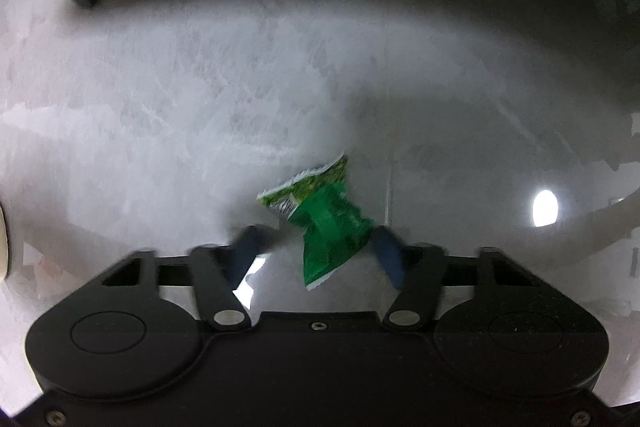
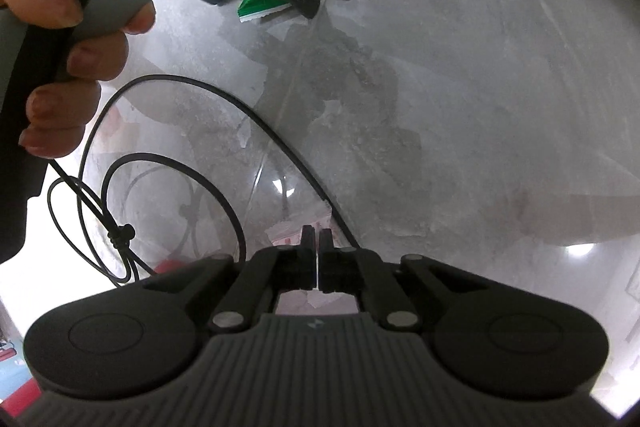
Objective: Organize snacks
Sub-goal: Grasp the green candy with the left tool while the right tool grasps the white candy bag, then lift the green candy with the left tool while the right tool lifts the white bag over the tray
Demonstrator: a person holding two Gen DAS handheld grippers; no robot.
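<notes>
Left wrist view: the left hand-held gripper is pinching a crinkly green snack packet between its blue fingers, just over the glossy grey marbled desk.

Right wrist view: the right hand-held gripper is clenched tight, possibly on something pink and pale just under it; I can't tell. A thin black cable loops to its left, and a hand grips the other tool.

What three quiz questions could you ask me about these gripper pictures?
1. Pick one: the snack packet is A red, B green, C yellow.
2. True or false: the right gripper has its fingers spread wide apart.
3. Fill in: the packet sits between the fingers of the ___ gripper.
Key: 1 B. 2 False, they are shut together. 3 Left: it is the left gripper.
</notes>
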